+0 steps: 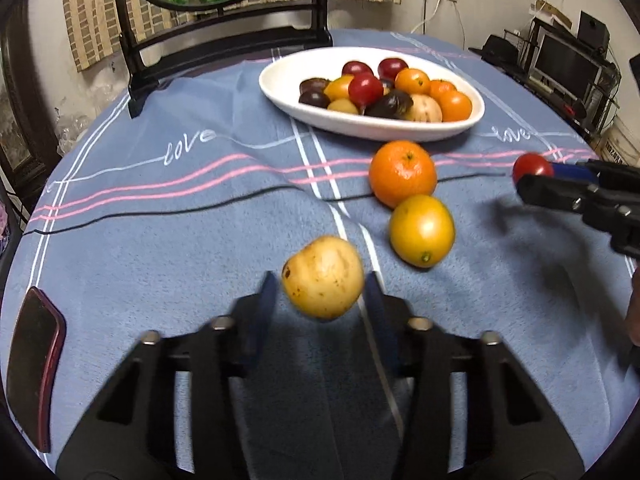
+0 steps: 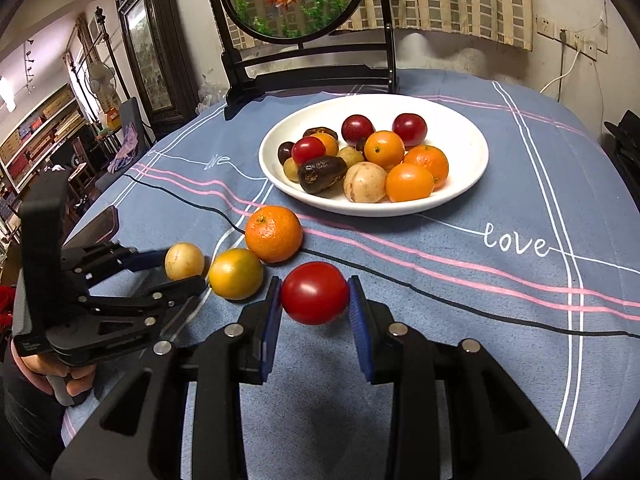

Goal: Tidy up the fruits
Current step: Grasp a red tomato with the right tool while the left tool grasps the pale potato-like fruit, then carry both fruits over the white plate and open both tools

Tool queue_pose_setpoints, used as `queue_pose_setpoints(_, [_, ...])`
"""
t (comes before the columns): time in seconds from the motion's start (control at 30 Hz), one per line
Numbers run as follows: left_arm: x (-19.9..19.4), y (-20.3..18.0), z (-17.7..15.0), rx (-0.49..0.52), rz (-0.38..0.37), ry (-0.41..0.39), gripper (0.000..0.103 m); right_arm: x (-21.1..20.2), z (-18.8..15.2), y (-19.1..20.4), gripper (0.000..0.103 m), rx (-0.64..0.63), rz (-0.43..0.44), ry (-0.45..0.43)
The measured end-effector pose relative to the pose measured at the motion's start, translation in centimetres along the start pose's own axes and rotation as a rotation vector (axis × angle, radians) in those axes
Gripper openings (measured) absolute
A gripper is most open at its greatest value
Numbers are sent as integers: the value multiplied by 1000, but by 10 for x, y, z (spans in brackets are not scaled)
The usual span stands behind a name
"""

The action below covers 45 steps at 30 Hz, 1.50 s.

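Note:
My left gripper (image 1: 320, 285) is shut on a pale yellow speckled fruit (image 1: 324, 276), with a blue pad at each side of it, low over the blue cloth. In the right wrist view, the same gripper (image 2: 182, 270) and fruit (image 2: 184, 260) are at the left. My right gripper (image 2: 314, 296) is shut on a round red fruit (image 2: 314, 292), held just above the cloth. A mandarin (image 1: 402, 172) and a yellow-orange fruit (image 1: 422, 230) lie loose between the two grippers. Behind them, the white oval dish (image 1: 288, 92) holds several red, orange, dark and pale fruits.
A phone in a red case (image 1: 34, 360) lies at the table's left edge. A black-framed round screen on a stand (image 1: 224, 40) rises behind the dish. A thin black cable (image 1: 160, 212) crosses the cloth. A person's hand (image 2: 60, 376) grips the left tool.

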<state>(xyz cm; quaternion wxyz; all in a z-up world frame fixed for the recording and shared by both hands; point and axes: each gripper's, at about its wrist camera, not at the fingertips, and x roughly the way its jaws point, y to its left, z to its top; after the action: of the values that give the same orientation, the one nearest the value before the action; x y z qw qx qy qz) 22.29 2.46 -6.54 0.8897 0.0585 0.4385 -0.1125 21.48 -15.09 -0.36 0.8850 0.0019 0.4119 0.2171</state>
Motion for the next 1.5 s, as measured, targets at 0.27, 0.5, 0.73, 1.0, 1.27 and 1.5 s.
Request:
queue_pose_setpoints(0.27, [-14,10,4,-67,-44,-51,38,-2,3,-6,33,14,24,-23])
queue_pose_setpoints(0.5, [-29,10,78,-25,-86,-138,38,-7,35,-30,33,94,29,-136])
queue_pose_setpoints(0.73, [22,-8,164,29,-110,-112,38,27,87,-64,33,126,-13,-170])
queue_pose_setpoints(1.0, [28,1,180,-37,-57,-164,94,33,91,-72,65,105,-85,-233])
queue_pose_setpoints(1.27, [-26,20,98,-79,31,-194,98,-1,53,-32,65,104,34,-162])
queue_pose_setpoints(1.5, [-33,70,43,-331,68,-205,98,20,3,44,65,1,83,38])
